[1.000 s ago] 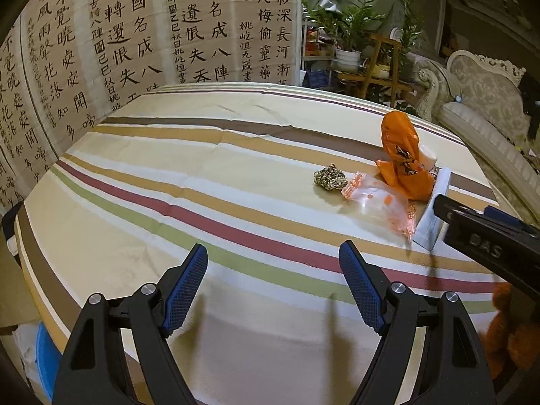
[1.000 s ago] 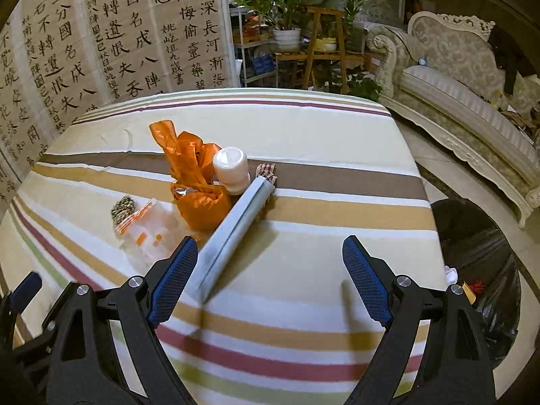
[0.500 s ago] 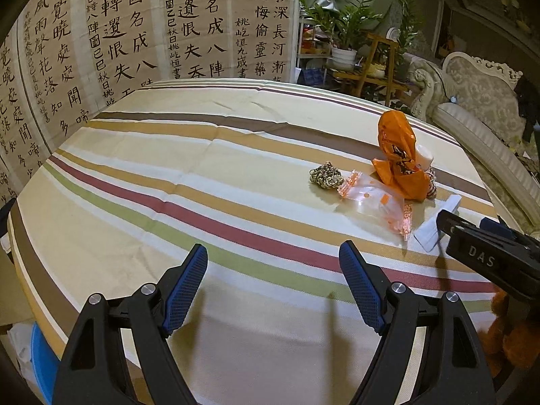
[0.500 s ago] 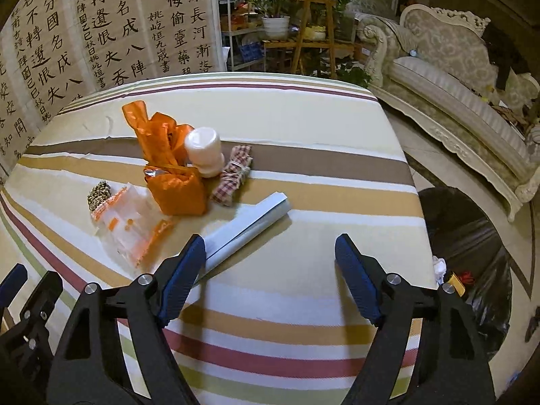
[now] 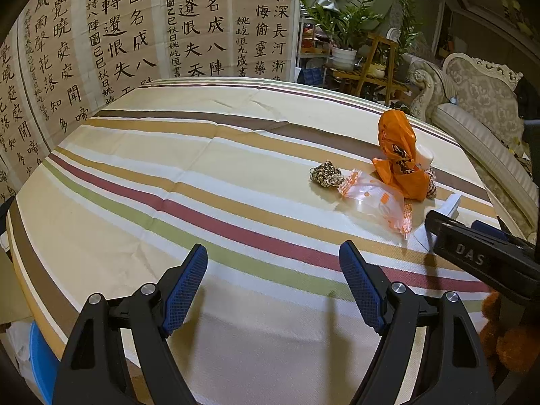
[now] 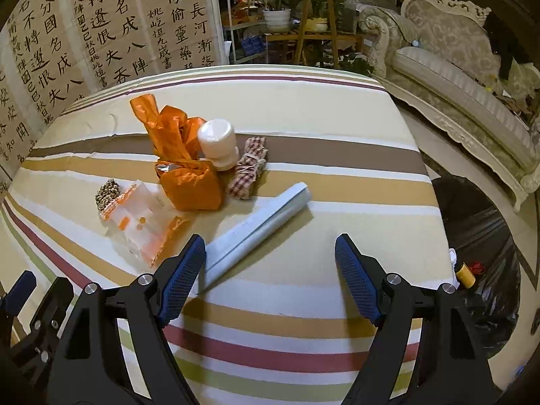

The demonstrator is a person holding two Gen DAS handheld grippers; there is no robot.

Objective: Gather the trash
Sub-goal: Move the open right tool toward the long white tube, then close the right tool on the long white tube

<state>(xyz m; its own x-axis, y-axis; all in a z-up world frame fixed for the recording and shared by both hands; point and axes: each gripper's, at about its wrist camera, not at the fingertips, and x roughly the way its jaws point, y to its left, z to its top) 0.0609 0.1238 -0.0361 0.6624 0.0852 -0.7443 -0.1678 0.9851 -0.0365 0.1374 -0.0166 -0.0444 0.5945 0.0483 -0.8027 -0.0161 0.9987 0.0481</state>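
Trash lies clustered on the striped tablecloth [image 6: 303,114]: an orange plastic bag [image 6: 189,175] [image 5: 400,160], a white jar [image 6: 219,143], a checked bundle [image 6: 249,167], a clear orange-printed pouch [image 6: 141,219] [image 5: 378,202], a small beaded wad [image 6: 108,192] [image 5: 325,175] and a pale grey flat tube [image 6: 256,229]. My right gripper [image 6: 270,270] hovers open just in front of the tube, nothing between its fingers. Open and empty as well, my left gripper [image 5: 273,280] stands over bare cloth, well left of the pile. The right gripper's black body shows at the left wrist view's right edge.
A black trash bag [image 6: 479,236] with some items inside stands on the floor right of the table. A calligraphy screen [image 5: 135,33] lines the far left side. Potted plants [image 6: 276,3] and an ornate sofa [image 6: 455,67] are beyond the table.
The right gripper has drawn back from the pile, so the tube now lies further ahead of its fingers and the checked bundle has come into sight. The left gripper has kept still.
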